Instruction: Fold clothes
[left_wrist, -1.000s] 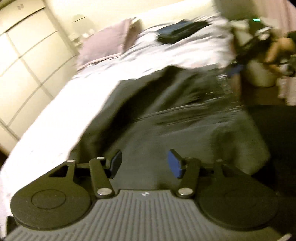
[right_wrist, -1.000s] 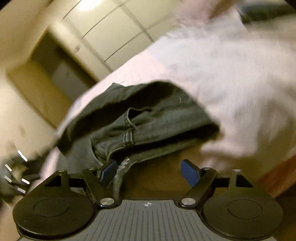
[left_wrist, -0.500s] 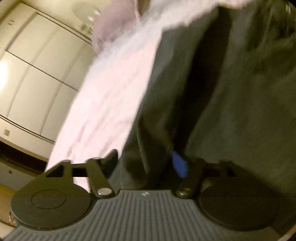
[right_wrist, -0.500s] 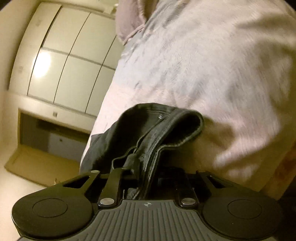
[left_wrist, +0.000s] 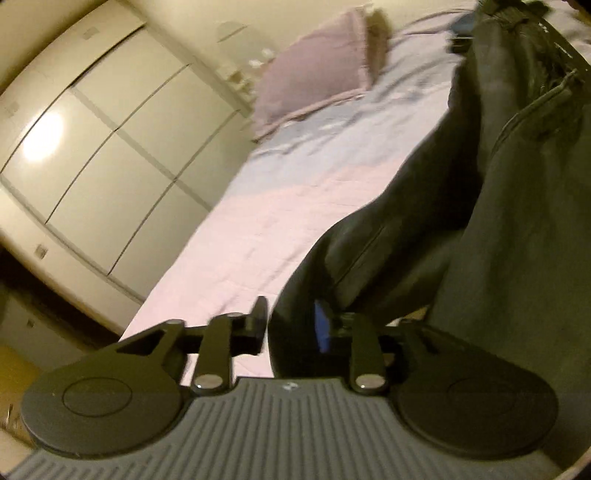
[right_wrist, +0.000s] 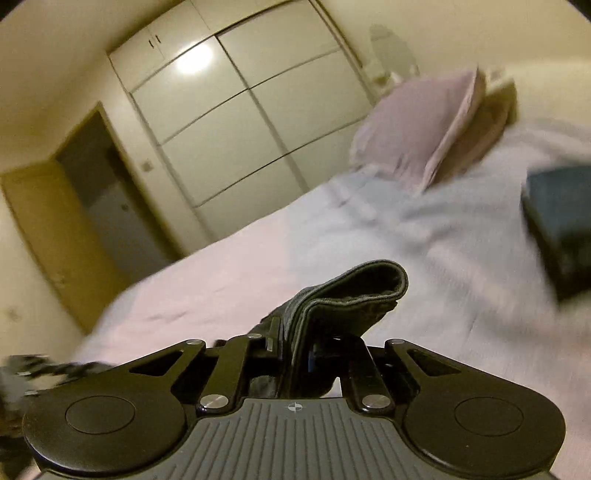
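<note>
Above the bed (right_wrist: 221, 280), the jeans (left_wrist: 517, 240) are hanging between both tongs. Right gripper (right_wrist: 291, 350) is pinching the folded waistband, which is standing up from its jaws. Left gripper (left_wrist: 290, 328) is opening slightly, dark cloth filling its gap, pads apparently touching. Advice: keep both corners level and taut, lowering the fold evenly onto the sheet.

Dark grey jeans (left_wrist: 517, 221) are held up above the bed (left_wrist: 295, 206), and long folds are seen hanging down over its pale sheet. The thick waistband (right_wrist: 354, 291), folded double with its stitched edge showing, is seen sticking up above the bed, well apart from the pillow.
</note>
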